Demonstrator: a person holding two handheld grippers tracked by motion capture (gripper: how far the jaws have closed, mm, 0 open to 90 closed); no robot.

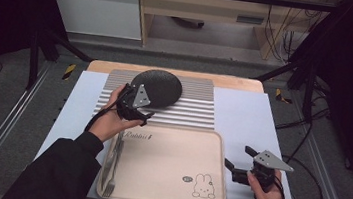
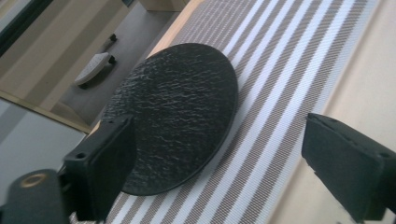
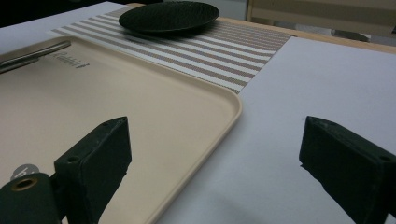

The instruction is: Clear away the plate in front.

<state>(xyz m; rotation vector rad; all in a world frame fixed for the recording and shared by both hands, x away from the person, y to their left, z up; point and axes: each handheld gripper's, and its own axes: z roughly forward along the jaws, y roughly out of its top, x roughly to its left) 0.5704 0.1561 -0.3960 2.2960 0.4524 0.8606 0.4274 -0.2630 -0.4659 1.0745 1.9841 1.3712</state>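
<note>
A black, rough-textured round plate [image 1: 158, 86] [image 2: 177, 112] [image 3: 169, 15] lies flat on a grey striped placemat [image 1: 199, 107] [image 2: 289, 70] at the back of the table. My left gripper [image 1: 138, 106] [image 2: 219, 140] hovers at the plate's near left edge. Its jaws stand wide open, with nothing pressed between them. A beige tray [image 1: 167, 164] [image 3: 116, 102] with a rabbit print sits in front of the mat. My right gripper [image 1: 238, 156] [image 3: 215, 140] is open with nothing in it, just right of the tray over the white table cover [image 3: 317, 84].
A metal fork and another piece of cutlery [image 1: 112, 172] [image 3: 32, 53] lie along the tray's left side. Dark frame posts and cables stand beyond the table's edges. A wooden cabinet stands behind the table.
</note>
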